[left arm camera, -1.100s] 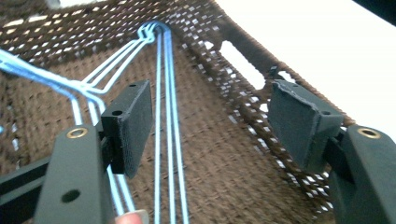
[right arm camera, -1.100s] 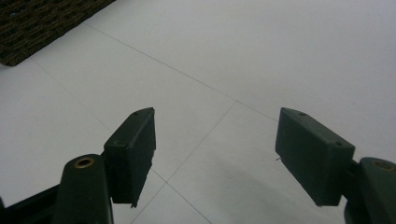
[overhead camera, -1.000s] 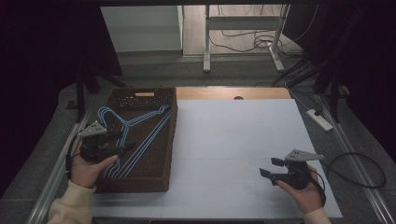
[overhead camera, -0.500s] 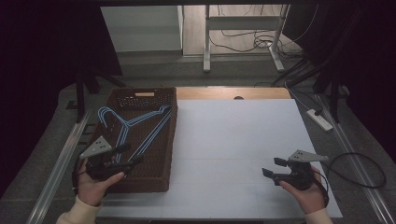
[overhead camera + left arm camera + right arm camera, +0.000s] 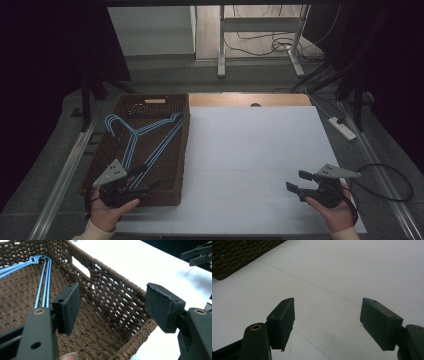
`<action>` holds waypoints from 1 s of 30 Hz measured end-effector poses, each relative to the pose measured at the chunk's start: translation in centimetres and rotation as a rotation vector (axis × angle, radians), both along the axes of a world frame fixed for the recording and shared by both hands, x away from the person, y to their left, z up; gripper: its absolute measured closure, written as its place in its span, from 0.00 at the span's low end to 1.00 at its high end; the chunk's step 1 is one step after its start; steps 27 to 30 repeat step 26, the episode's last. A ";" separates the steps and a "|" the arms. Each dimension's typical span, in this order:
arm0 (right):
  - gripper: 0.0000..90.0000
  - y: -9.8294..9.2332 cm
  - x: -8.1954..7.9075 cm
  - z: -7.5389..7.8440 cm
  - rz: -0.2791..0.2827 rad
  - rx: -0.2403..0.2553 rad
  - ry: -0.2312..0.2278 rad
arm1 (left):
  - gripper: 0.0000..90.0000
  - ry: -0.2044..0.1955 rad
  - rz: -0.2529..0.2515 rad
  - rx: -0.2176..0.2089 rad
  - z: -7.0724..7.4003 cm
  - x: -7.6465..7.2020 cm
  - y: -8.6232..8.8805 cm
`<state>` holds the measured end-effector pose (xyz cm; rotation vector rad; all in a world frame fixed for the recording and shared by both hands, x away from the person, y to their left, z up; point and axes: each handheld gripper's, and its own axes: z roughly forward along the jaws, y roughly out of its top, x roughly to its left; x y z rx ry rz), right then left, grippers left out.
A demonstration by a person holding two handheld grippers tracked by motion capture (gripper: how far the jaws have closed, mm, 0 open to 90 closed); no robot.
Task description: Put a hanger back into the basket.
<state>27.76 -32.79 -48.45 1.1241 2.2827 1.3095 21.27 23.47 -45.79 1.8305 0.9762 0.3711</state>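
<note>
A brown wicker basket (image 5: 184,148) stands on the left of the white table (image 5: 250,145). Several blue wire hangers (image 5: 134,138) lie flat inside it. My left gripper (image 5: 147,178) hovers open over the basket's near right corner, with nothing between its jaws. In the left gripper view the gripper (image 5: 112,307) frames the basket's woven wall (image 5: 117,282), and the hangers (image 5: 43,285) lie beyond the left jaw. My right gripper (image 5: 298,181) is held open low over the bare table at the near right. In the right gripper view it (image 5: 327,322) holds nothing.
A strip of wooden tabletop (image 5: 250,100) shows behind the white sheet. A power strip (image 5: 342,127) and cables (image 5: 390,175) lie off the table's right side. Metal rails (image 5: 62,175) run along the left edge. The basket's corner (image 5: 239,255) shows far left of the right gripper.
My left gripper has drawn back from over the hangers to the basket's near right corner, still open. The right gripper has hardly moved.
</note>
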 end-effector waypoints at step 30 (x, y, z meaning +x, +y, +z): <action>0.32 0.2 0.2 -0.2 0.009 -0.014 -0.003 | 0.34 -0.038 0.013 0.016 0.4 0.3 -0.5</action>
